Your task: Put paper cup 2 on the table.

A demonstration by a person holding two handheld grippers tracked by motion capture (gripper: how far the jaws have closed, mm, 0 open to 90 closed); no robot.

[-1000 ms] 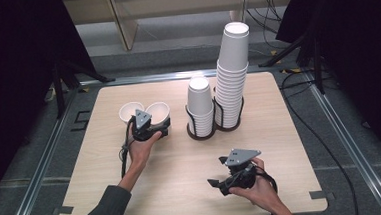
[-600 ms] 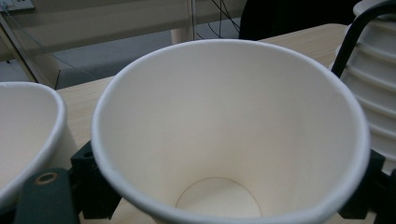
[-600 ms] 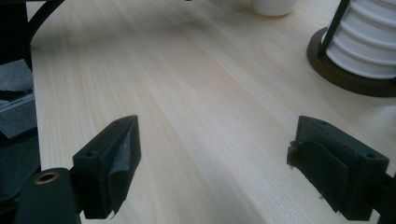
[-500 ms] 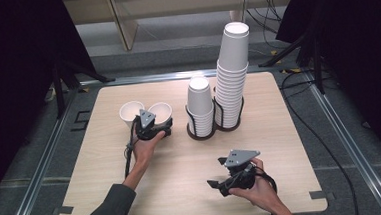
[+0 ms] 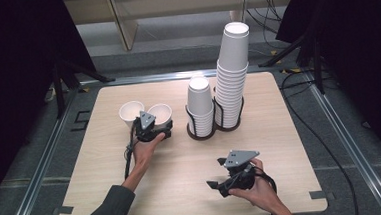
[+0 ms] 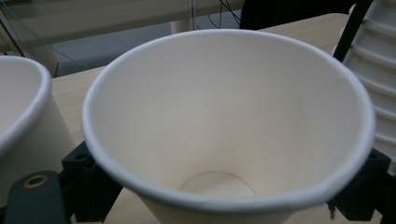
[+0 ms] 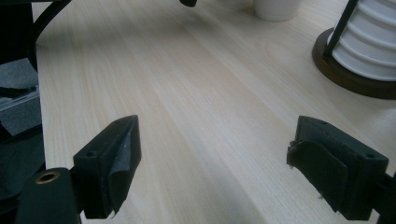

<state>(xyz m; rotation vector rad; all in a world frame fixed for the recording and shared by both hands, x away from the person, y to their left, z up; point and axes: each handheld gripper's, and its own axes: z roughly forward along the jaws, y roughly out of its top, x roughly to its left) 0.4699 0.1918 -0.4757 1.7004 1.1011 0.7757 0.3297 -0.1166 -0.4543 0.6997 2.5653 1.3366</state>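
Two white paper cups stand upright side by side at the table's left. My left gripper (image 5: 161, 126) straddles the right cup (image 5: 161, 111), whose mouth opens wide in the left gripper view (image 6: 224, 107). Its jaws have just been opening and now stand on either side of the cup's wall, with the rim nearly round. The other cup (image 5: 130, 111) stands just left of it (image 6: 18, 116). My right gripper (image 5: 216, 186) rests low near the front edge, open over bare wood (image 7: 233, 168).
A dark wire holder (image 5: 200, 134) at mid-table carries a short stack of cups (image 5: 199, 104) and a tall stack (image 5: 232, 75). Its base (image 7: 345, 74) lies ahead and right of my right gripper. Metal rails edge the table.
The left hand has edged slightly to the right at the cup. Both cups, the stacks and the right gripper sit where they were.
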